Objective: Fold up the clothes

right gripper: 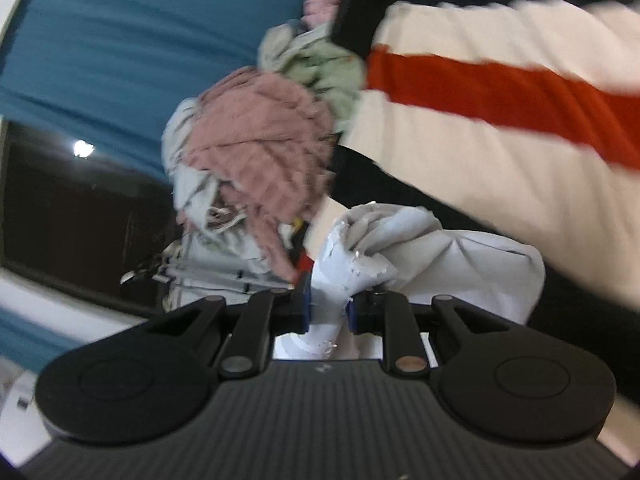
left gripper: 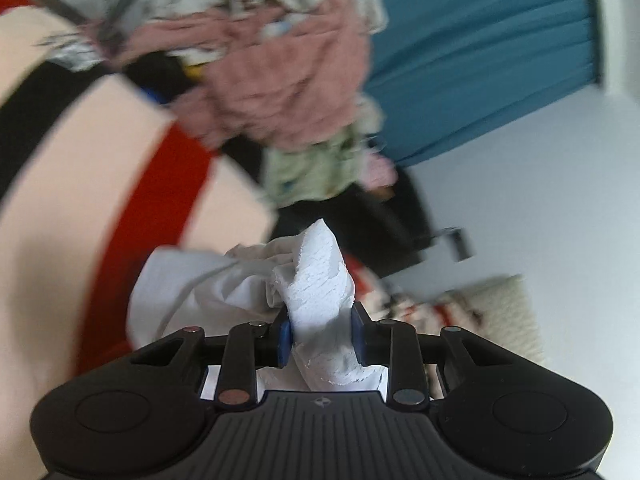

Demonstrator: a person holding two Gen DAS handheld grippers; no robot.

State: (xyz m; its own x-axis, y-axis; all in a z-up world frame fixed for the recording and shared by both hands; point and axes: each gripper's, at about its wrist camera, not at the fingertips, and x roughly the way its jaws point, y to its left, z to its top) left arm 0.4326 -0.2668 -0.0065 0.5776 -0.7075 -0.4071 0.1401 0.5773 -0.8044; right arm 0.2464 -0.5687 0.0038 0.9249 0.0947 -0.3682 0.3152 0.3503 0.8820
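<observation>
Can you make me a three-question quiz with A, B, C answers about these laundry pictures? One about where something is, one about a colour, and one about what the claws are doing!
1. Where is the pink garment?
A. in the clothes pile beyond the claws
B. in the left claw
C. on a hanger

2. What colour is the curtain?
A. yellow
B. blue
C. purple

3. What are the left claw and right claw doing?
A. both open
B. one open
C. both shut on the white cloth

Answers: 1 A, it lies heaped with other clothes; 2 B, blue folds; 3 C, white fabric is pinched in each.

Cream, red and black striped bedspread (left gripper: 100, 184), a heap of clothes (left gripper: 280, 92) directly on it.
</observation>
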